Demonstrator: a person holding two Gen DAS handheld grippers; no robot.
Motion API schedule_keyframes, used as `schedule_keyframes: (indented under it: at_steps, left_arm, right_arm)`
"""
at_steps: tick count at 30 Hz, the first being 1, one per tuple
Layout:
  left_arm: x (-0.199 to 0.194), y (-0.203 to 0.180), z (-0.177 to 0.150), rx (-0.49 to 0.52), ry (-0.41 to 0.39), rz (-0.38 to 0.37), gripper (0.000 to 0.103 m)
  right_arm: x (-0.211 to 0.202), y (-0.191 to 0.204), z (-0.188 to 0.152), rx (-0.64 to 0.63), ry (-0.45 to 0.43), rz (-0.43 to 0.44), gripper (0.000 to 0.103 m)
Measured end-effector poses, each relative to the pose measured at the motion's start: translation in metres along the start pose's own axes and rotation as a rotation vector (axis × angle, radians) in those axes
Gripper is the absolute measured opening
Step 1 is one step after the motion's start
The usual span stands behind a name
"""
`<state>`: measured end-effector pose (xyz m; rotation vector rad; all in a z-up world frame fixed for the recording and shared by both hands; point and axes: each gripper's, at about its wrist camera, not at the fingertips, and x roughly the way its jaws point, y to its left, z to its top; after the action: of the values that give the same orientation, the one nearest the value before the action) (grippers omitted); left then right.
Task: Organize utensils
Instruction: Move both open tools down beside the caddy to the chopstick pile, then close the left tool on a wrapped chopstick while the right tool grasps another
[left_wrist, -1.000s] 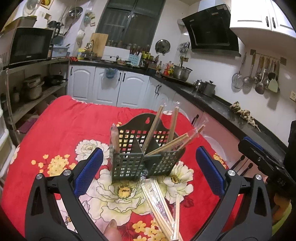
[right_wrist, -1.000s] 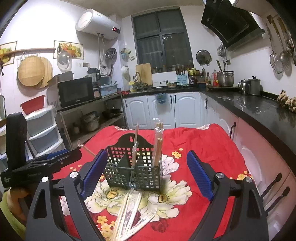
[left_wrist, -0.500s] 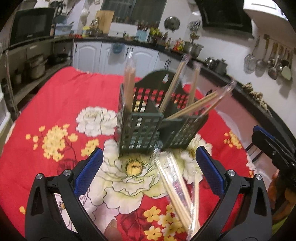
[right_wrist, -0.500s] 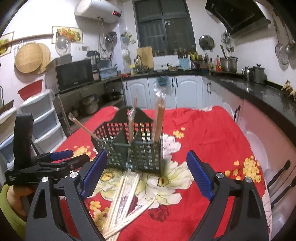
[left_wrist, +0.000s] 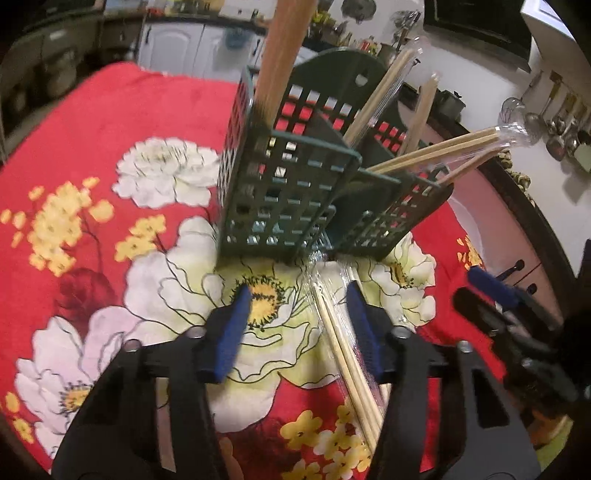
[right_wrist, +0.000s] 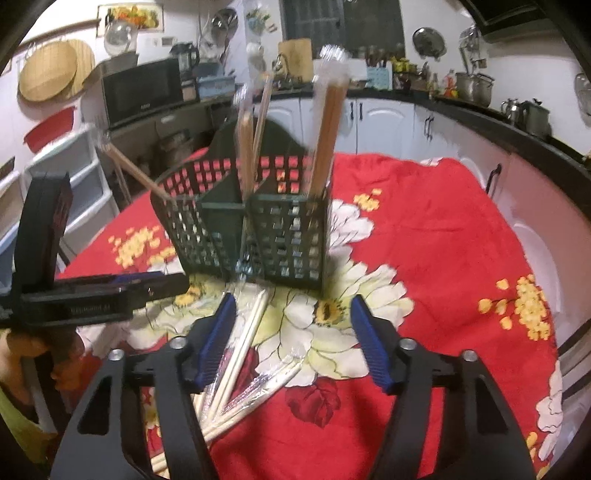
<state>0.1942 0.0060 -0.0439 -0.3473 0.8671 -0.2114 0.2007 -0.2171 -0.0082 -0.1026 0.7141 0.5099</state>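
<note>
Left tongs and right tongs closing, part-open around wrapped chopsticks, green caddy ahead, no legible writing.

The utensil caddy looked like matt dark-green plastic, moulded as an open grid. The chopsticks on the table were pale, smooth wood or bamboo (which of the two could not be told), sealed in glossy clear film. The tablecloth was soft, matt red cloth printed with flowers. The gripper pads were ribbed blue rubber-like plastic on matt black plastic arms.
</note>
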Motion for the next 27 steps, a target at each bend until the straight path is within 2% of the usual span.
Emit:
schedule_keyframes:
  at_steps: [2,7,13,20,23,27]
  left_arm:
    - [0.005,0.002,0.001,-0.014,0.019,-0.020,0.040]
    - [0.023,0.002,0.008,-0.044,0.075,-0.072,0.040]
    - [0.045,-0.002,0.010,-0.030,0.120,-0.054,0.040]
    - [0.048,0.008,0.009,-0.025,0.113,-0.032,0.018]
    - [0.047,0.017,0.007,-0.042,0.110,-0.044,0.013]
    - [0.044,0.025,0.007,-0.057,0.108,-0.060,0.010]
  right_arm:
    - [0.010,0.001,-0.003,0.001,0.032,0.008,0.049]
    - [0.031,0.003,-0.008,-0.001,0.093,0.028,0.046]
    - [0.048,0.007,-0.012,-0.012,0.150,0.041,0.046]
    - [0.063,0.018,-0.008,-0.033,0.185,0.055,0.046]
    - [0.073,0.020,-0.004,-0.045,0.202,0.046,0.041]
    - [0.087,0.021,0.003,-0.034,0.231,0.044,0.041]
